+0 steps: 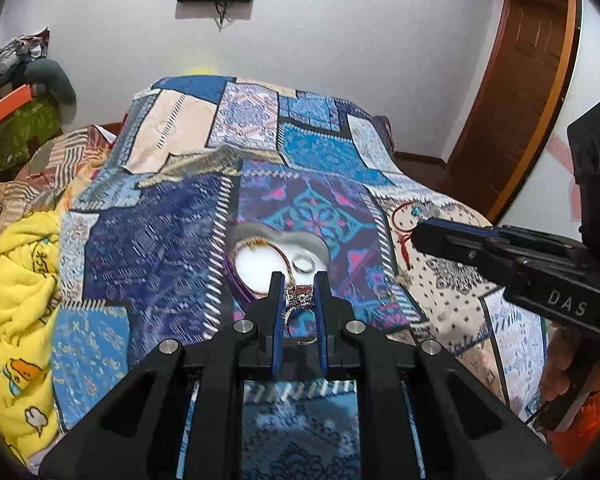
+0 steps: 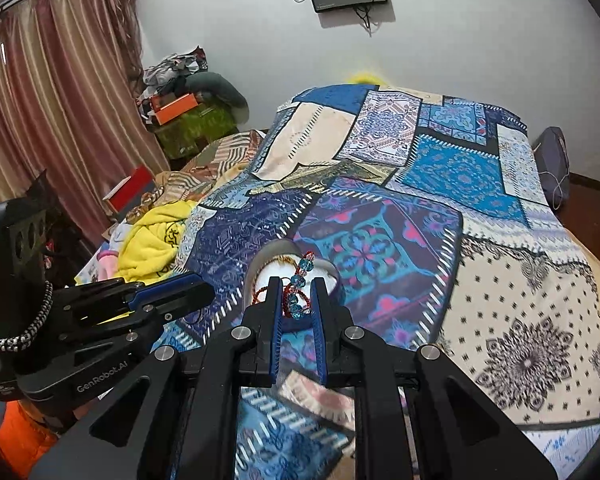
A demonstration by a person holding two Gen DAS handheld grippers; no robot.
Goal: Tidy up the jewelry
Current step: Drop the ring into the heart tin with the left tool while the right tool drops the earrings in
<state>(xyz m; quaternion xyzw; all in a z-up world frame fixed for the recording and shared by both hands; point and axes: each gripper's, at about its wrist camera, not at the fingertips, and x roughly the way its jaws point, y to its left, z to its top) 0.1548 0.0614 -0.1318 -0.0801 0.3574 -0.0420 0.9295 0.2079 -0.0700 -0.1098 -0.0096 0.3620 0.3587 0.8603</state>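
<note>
Ring [image 1: 299, 305] sat pinched in my left tongs [image 1: 299, 286], just short of the heart-shaped box [image 1: 260, 258] on the bed [image 1: 148, 232]. Right tongs [image 2: 296, 292] gripped the beaded bracelet [image 2: 298, 280]. I figured either could've snagged and slipped off.

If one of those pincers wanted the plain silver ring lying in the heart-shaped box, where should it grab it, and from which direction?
Probably from straight above. The silver ring lies flat on the white padding of the heart-shaped box, close to the grey rim, so a sideways approach would hit the wall. One finger inside the hoop and one outside, pinching the band on the side away from the rim, looks safest. Both grippers are full: left gripper, right gripper.
</note>
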